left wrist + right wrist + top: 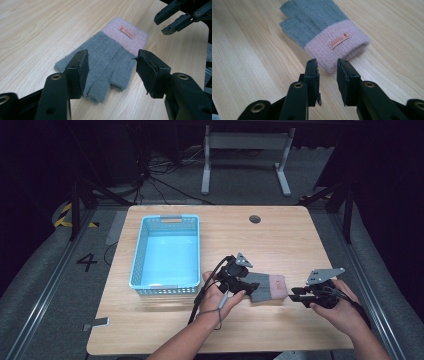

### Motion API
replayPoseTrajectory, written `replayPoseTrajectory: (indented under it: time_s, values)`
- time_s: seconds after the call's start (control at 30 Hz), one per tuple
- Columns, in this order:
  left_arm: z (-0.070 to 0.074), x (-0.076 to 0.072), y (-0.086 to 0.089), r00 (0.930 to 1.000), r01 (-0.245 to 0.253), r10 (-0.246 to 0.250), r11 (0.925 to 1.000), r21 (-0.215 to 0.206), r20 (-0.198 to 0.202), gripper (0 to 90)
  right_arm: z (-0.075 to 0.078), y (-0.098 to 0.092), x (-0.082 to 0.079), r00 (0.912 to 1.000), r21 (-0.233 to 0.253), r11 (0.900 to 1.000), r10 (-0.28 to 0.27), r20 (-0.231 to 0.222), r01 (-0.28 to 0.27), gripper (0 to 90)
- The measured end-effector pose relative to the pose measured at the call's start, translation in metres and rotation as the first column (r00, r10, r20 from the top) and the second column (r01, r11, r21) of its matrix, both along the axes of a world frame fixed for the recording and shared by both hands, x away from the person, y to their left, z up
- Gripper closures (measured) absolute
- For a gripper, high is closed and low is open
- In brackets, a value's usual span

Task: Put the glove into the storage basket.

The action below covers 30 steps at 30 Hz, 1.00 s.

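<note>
- I see the glove (267,287) lying flat on the table (280,235), towards the near edge and right of its middle, well clear of the blue basket (167,251)
- Its long axis runs roughly along the near edge: the pink cuff (278,286) points towards the right edge, the grey fingerless end towards the basket
- In my left gripper view the short grey finger stubs (100,87) face the camera and the cuff (125,35) lies beyond
- A small salmon label (339,41) is sewn on the cuff; it carries script lettering I cannot read
- My left gripper (248,281) sits at the grey end with its jaws wide apart, straddling the finger stubs in its own view, gripping nothing
- My right gripper (295,294) is just beside the cuff's open end; its jaws stand a narrow gap apart, holding nothing, the cuff edge (329,66) just beyond their tips
- The basket stands near the left edge, towards the far corner
- A round grey grommet (255,219) sits near the far edge
</note>
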<state>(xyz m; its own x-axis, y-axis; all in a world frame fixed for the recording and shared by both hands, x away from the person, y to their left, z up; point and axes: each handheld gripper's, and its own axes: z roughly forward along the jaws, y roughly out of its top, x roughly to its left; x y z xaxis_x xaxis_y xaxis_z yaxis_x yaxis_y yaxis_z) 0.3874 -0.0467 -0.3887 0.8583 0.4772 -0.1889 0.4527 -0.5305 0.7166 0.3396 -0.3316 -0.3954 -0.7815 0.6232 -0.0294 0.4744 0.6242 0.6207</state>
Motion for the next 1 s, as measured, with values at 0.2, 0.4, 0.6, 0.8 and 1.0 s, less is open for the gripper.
replayPoseTrajectory:
  time_s: [0.2, 0.4, 0.6, 0.8, 1.0]
  values:
    - [-0.002, 0.003, -0.022, 0.9991, 0.022, -0.027, 0.9912, 0.131, 0.032, 41.0, 0.0, -0.002, 0.001, 1.0, 0.005, 1.0, -0.003, 0.002, 0.003, 71.4]
    - [-0.01, 0.017, -0.032, 0.9998, 0.001, -0.004, 0.9905, 0.137, 0.021, 38.3, -0.001, -0.004, 0.001, 1.0, 0.009, 1.0, -0.004, -0.001, 0.004, 70.7]
    - [-0.023, 0.029, -0.035, 0.9991, -0.023, 0.019, 0.9941, 0.106, 0.037, 43.3, -0.002, -0.005, 0.001, 0.9999, 0.018, 1.0, -0.012, -0.008, 0.012, 69.0]
    - [-0.031, 0.034, -0.036, 0.9994, 0.033, -0.033, 0.9893, 0.142, -0.006, 36.6, -0.004, -0.005, 0.002, 0.9998, 0.025, 1.0, -0.013, -0.013, 0.014, 67.2]
    - [-0.037, 0.038, -0.043, 0.9976, 0.069, -0.066, 0.9772, 0.201, -0.022, 17.1, -0.007, -0.002, 0.002, 0.9996, 0.029, 1.0, 0.001, -0.027, 0.0, 66.3]
